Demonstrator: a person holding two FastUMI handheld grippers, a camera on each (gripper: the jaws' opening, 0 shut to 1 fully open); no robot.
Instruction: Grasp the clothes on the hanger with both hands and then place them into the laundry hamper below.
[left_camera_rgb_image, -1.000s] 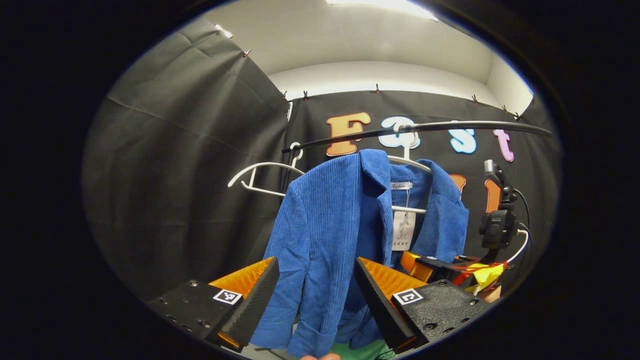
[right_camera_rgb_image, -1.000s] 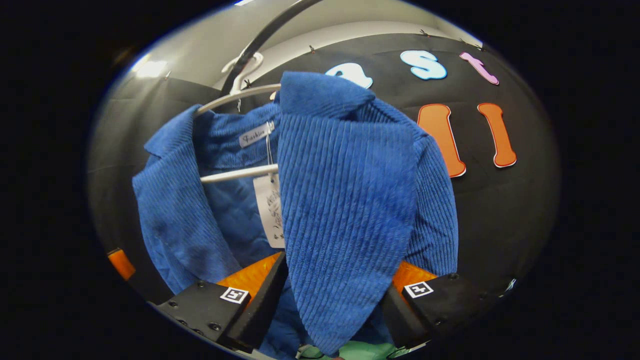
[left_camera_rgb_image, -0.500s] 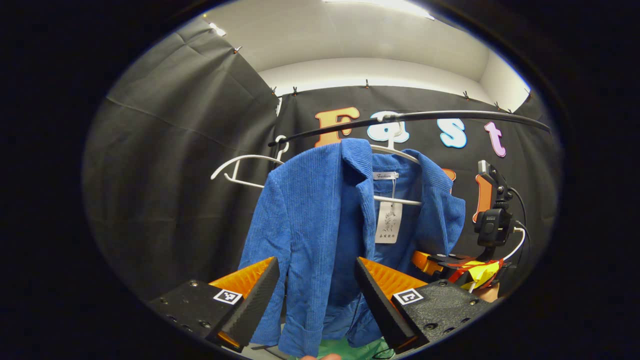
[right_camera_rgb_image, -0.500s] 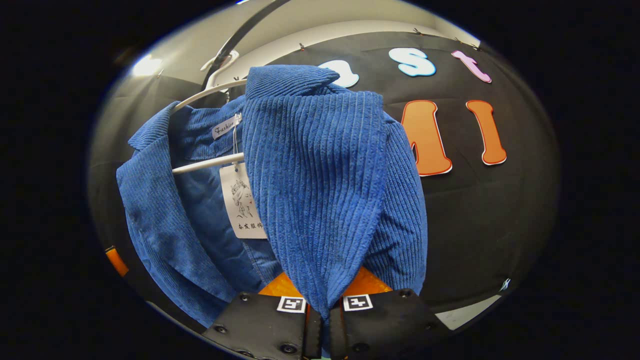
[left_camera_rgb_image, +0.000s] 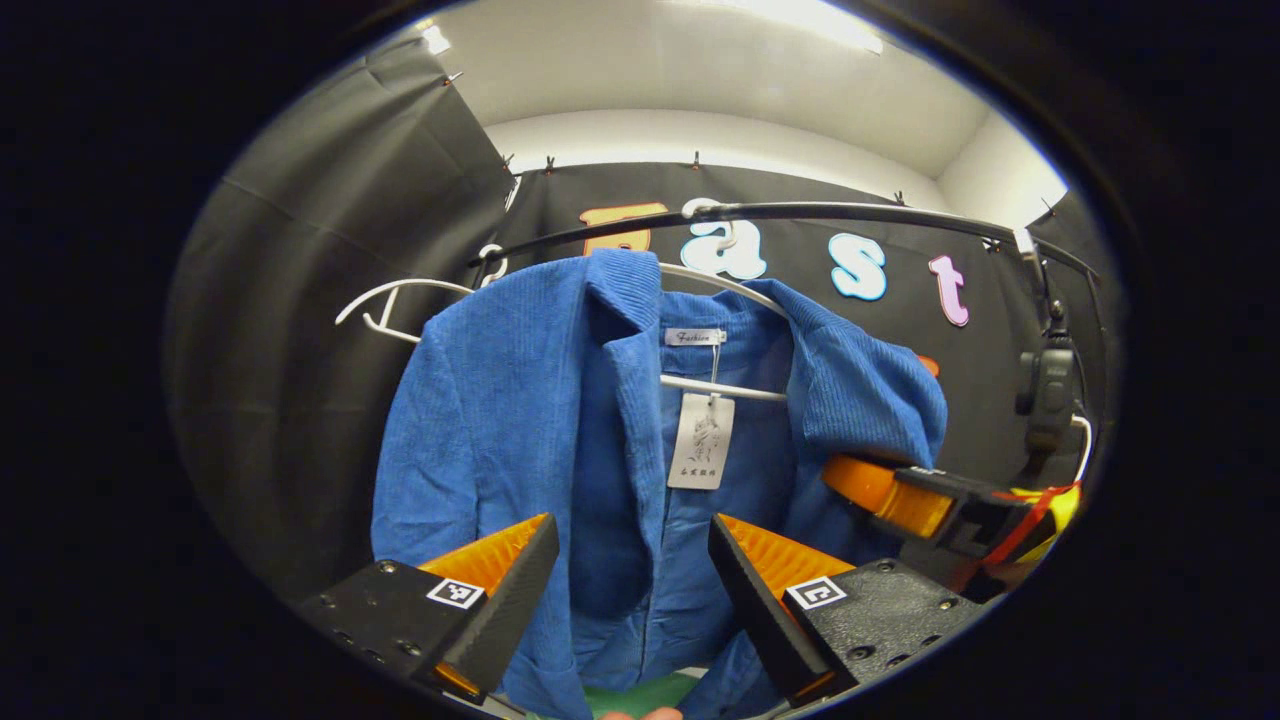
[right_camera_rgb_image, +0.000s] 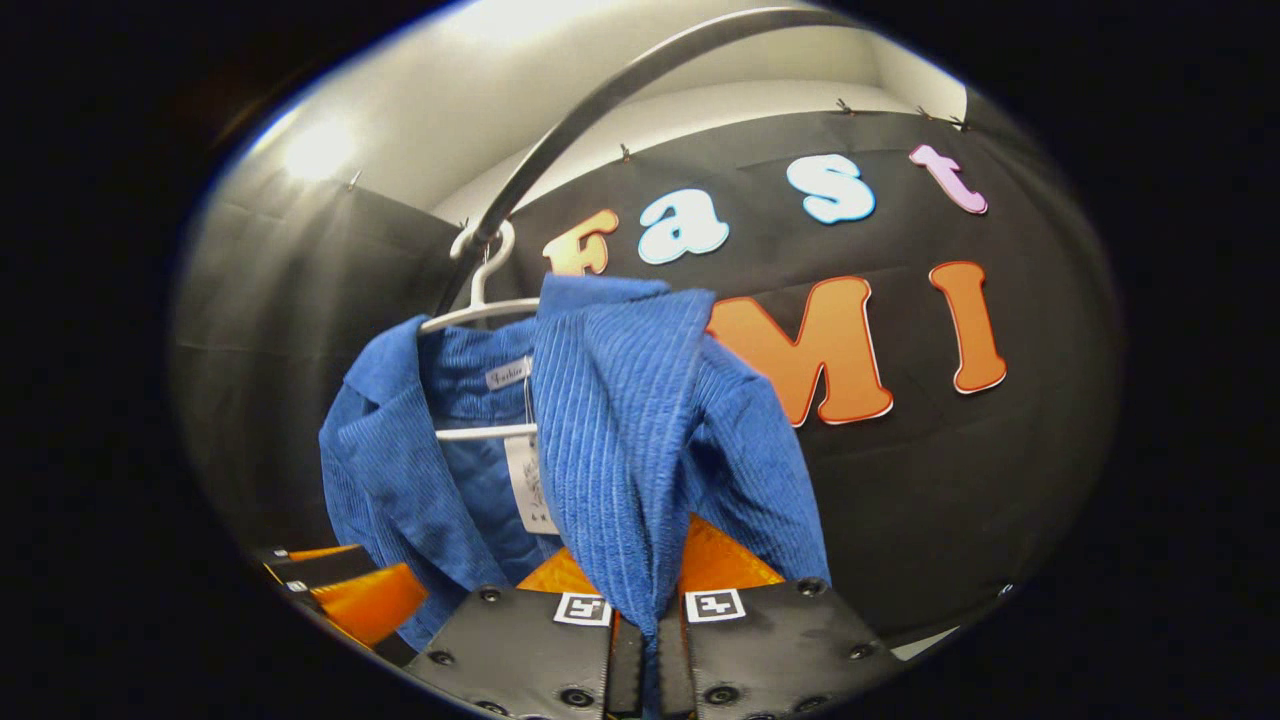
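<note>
A blue corduroy jacket hangs on a white hanger from a black rail. In the left gripper view my left gripper is open, and the jacket's front edge and lapel hang between its fingers without being pressed. The right gripper sits at the right against the jacket's other front panel. In the right gripper view my right gripper is shut on that panel of the jacket, which is pulled taut down from the hanger. The left gripper appears at the lower left.
An empty white hanger hangs on the rail left of the jacket. A green patch lies below the jacket's hem; I cannot tell what it is. Black cloth walls close in at the back and left. The rail curves overhead.
My right gripper shut on the jacket's front panel, then drew back and down, pulling it taut. My left gripper came nearer the jacket's open front, still open.
</note>
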